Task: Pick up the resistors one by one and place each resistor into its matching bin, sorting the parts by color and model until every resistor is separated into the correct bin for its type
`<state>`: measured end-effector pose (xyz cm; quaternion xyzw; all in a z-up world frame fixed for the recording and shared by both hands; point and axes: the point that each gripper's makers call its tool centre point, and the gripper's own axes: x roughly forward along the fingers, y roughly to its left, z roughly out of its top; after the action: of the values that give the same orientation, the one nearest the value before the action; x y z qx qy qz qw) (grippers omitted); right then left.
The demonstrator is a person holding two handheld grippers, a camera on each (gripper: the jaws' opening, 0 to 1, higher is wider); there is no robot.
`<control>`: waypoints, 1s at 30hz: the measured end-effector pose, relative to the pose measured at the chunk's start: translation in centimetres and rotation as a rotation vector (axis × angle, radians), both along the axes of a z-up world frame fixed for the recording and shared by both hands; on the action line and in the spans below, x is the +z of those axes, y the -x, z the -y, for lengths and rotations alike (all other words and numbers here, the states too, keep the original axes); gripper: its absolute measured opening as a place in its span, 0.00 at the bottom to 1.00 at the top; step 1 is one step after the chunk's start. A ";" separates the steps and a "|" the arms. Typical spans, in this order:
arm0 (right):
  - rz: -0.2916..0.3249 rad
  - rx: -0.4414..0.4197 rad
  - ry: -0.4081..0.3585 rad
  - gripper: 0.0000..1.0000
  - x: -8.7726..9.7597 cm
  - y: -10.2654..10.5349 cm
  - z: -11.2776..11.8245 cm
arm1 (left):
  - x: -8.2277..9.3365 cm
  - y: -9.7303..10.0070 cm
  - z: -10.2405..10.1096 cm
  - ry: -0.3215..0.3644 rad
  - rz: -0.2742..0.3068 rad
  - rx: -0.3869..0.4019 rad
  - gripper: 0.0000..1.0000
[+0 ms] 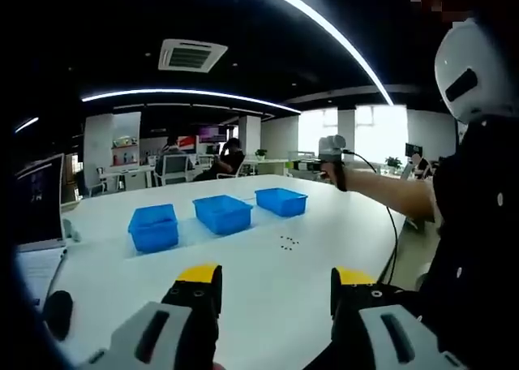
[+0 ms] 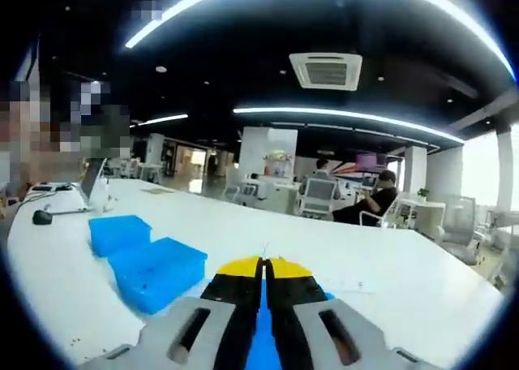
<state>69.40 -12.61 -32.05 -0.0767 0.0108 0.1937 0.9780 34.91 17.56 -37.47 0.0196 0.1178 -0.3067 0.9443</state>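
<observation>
Left gripper (image 1: pixel 276 293) jaws wide apart, holding nothing, low over the white table (image 1: pixel 268 289). Right gripper (image 2: pixel 263 266) jaws closed on a thin resistor (image 2: pixel 265 250) above the blue bins (image 2: pixel 154 271). Loose resistors (image 1: pixel 288 242) lie near the far-right bin (image 1: pixel 281 200).

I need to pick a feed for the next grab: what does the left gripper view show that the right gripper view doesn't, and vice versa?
Left gripper view: loose resistors on the table in front of the bins, the open left gripper, and the right gripper held up in the air.
Right gripper view: the right gripper's jaws up close, shut together.
Both: the blue bins, the white table and the laptop at its far end.
</observation>
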 end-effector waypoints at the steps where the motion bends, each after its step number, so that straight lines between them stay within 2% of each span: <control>1: -0.001 -0.005 -0.001 0.05 0.0 -0.1 0.1 | 0.0 0.1 0.0 0.001 0.001 -0.001 0.55; 4: -0.003 -0.028 0.007 0.06 0.0 -0.3 0.5 | 0.1 0.2 -0.1 -0.003 0.002 0.001 0.55; 9: -0.009 -0.053 0.000 0.25 0.0 0.3 1.4 | 0.1 0.2 -0.1 -0.002 0.004 0.000 0.55; 12: -0.003 -0.052 -0.010 0.30 0.3 1.2 1.7 | 0.0 0.2 0.0 -0.002 0.003 -0.004 0.55; 16: 0.005 -0.023 -0.017 0.32 0.6 3.4 1.6 | 0.0 0.1 0.2 0.001 0.004 -0.008 0.55; 21: 0.029 0.036 -0.041 0.32 0.9 7.9 1.2 | 0.0 0.0 0.4 0.000 0.008 -0.013 0.55; 23: 0.050 0.062 -0.041 0.32 1.0 10.3 1.1 | 0.1 0.0 0.4 -0.001 0.010 -0.016 0.55; 26: 0.079 0.062 -0.069 0.32 1.4 13.1 1.5 | 0.1 -0.2 0.4 -0.003 0.013 -0.017 0.55; 30: 0.087 0.071 -0.079 0.32 1.0 17.6 1.8 | 0.2 -0.7 0.3 -0.001 0.018 -0.012 0.56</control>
<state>51.82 -14.44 -31.08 -0.0466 -0.0419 0.2252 0.9723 35.62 17.26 -37.26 0.0237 0.1096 -0.3119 0.9435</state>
